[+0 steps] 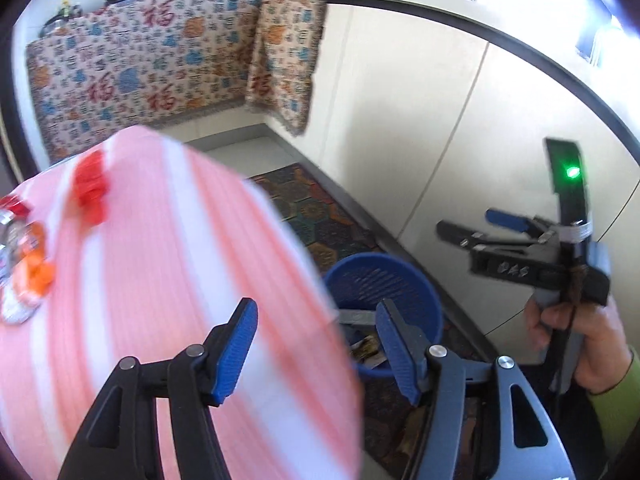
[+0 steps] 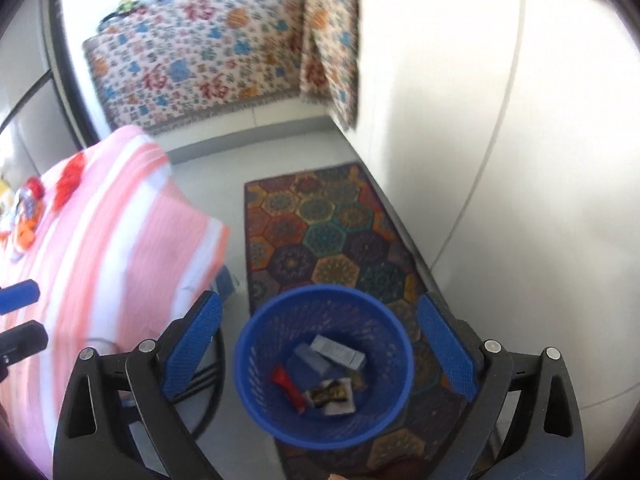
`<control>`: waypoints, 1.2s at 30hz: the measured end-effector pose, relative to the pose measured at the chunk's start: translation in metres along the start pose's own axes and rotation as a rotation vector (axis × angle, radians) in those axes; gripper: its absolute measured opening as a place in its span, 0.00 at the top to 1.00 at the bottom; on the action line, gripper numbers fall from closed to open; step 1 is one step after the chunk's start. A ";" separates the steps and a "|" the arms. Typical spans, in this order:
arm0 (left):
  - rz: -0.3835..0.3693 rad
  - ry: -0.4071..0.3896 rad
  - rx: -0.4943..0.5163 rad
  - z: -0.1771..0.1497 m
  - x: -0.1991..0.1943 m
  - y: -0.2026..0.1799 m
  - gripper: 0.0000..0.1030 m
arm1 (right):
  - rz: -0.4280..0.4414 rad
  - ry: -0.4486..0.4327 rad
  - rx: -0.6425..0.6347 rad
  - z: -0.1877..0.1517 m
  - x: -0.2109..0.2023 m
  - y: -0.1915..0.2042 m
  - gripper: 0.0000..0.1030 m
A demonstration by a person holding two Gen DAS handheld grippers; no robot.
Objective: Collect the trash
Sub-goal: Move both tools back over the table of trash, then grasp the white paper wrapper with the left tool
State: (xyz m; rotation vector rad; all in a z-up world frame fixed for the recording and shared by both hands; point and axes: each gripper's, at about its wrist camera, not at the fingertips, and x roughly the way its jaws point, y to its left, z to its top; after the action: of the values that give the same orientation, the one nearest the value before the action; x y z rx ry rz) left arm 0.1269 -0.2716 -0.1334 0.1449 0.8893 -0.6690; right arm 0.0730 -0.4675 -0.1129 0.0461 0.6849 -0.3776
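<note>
Two grippers stand with jaws apart and nothing between the pads. My right gripper (image 2: 320, 354) is spread wide, directly above the round blue mesh plastic wastebasket (image 2: 248, 368) on the hexagon-patterned floor mat (image 2: 320, 216); several wrappers (image 2: 332, 392) lie inside. My left gripper (image 1: 316, 352), moderately open, points between basket and the pink-and-white striped tablecloth (image 1: 168, 264). Remaining trash (crumpled red and orange wrappers (image 1: 90, 188)) lies on that cloth, up and left of the left jaws, so I judge the left hand nearer. Only the right view shows the basket's contents; only the left shows a hand (image 1: 576, 340) holding the right tool.
</note>
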 end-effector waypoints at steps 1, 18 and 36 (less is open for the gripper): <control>0.021 0.002 -0.008 -0.007 -0.008 0.011 0.39 | 0.027 -0.019 -0.020 -0.002 -0.008 0.018 0.04; 0.353 -0.004 -0.232 -0.109 -0.089 0.223 0.36 | 0.329 0.106 -0.347 -0.026 0.022 0.286 0.01; 0.347 0.011 -0.198 -0.110 -0.085 0.226 0.23 | 0.303 0.128 -0.369 -0.038 0.030 0.301 0.00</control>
State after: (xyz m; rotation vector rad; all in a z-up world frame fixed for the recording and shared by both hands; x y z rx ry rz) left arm 0.1501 -0.0105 -0.1730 0.1212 0.9087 -0.2558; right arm 0.1782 -0.1912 -0.1857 -0.1760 0.8512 0.0469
